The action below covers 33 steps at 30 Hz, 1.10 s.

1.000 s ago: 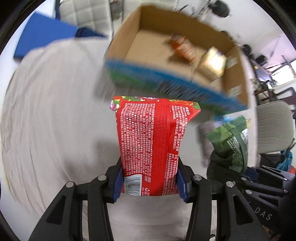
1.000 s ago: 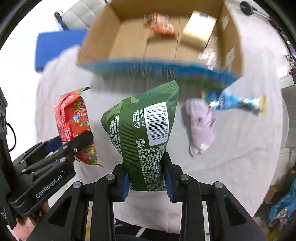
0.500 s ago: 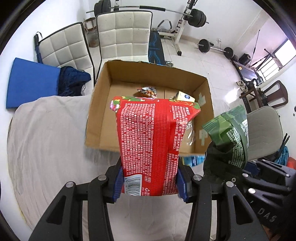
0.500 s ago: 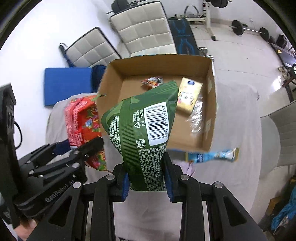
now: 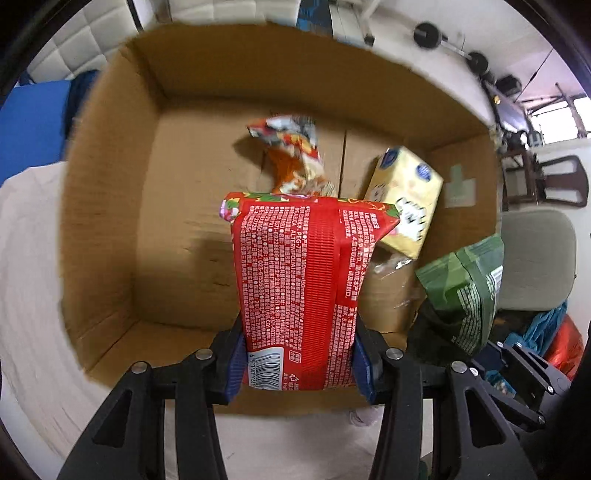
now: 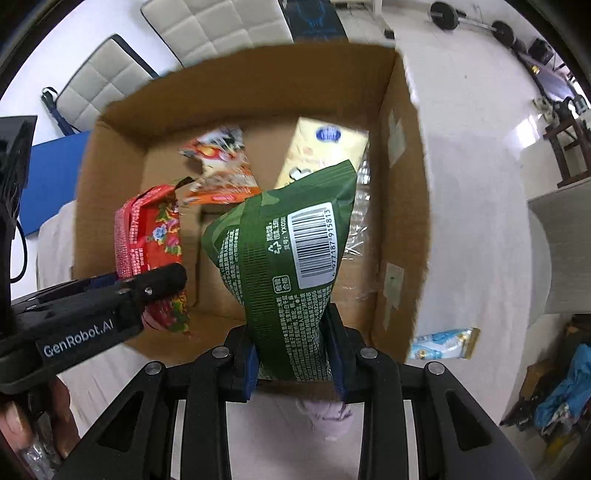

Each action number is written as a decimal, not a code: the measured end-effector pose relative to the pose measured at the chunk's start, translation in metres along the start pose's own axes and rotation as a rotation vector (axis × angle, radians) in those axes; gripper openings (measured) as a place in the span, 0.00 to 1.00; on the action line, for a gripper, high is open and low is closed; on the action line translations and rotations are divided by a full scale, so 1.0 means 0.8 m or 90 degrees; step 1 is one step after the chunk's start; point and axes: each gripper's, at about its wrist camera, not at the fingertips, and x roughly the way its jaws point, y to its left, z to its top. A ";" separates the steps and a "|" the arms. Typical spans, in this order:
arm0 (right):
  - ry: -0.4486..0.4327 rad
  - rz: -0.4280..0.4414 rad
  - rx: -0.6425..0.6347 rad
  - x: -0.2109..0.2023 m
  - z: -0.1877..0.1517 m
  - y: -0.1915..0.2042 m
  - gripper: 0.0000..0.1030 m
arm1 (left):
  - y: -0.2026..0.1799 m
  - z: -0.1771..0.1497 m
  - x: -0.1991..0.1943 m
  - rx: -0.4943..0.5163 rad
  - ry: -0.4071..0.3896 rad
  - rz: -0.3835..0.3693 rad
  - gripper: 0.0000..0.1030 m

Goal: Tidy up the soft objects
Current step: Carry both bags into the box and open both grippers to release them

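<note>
My left gripper (image 5: 299,363) is shut on a red printed packet (image 5: 299,280), which hangs over the open cardboard box (image 5: 107,206). My right gripper (image 6: 293,363) is shut on a green packet (image 6: 288,251), also above the box (image 6: 402,206). Each view shows the other's load: the green packet (image 5: 469,288) at right, the red packet (image 6: 147,236) at left in the left gripper (image 6: 110,306). On the box floor lie an orange snack bag (image 5: 295,155) and a yellow carton (image 5: 406,195), with clear crinkled wrap (image 6: 362,229) beside the carton.
The box stands on a white cloth-covered table (image 5: 26,258). A blue-and-gold packet (image 6: 443,341) lies on the cloth right of the box. A pale purple soft thing (image 6: 328,417) peeks out under the right gripper. White padded chairs (image 6: 221,26) and a blue mat (image 5: 29,125) are behind.
Both grippers have carried their packets forward from the near side of the table to over the box interior and a little lower. The box now fills both views.
</note>
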 end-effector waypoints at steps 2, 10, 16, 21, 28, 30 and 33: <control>0.010 -0.006 0.012 0.017 0.006 -0.006 0.32 | 0.001 0.005 0.017 -0.007 0.026 -0.014 0.44; 0.057 0.009 0.005 0.044 0.014 -0.010 0.74 | 0.004 0.008 0.034 -0.030 0.068 -0.008 0.46; 0.052 -0.018 -0.013 0.028 0.013 -0.003 0.74 | -0.005 0.000 0.011 -0.016 0.038 0.010 0.61; 0.038 -0.022 -0.035 0.000 -0.003 0.007 0.95 | -0.021 -0.025 -0.027 0.006 -0.006 0.024 0.90; -0.012 -0.016 -0.055 -0.069 -0.038 -0.008 1.00 | -0.043 -0.057 -0.096 0.036 -0.097 0.028 0.95; -0.027 -0.013 -0.056 -0.087 -0.050 -0.017 1.00 | -0.054 -0.067 -0.119 0.041 -0.124 0.019 0.95; -0.040 -0.002 -0.051 -0.111 -0.068 -0.033 1.00 | -0.062 -0.080 -0.146 0.044 -0.159 0.024 0.95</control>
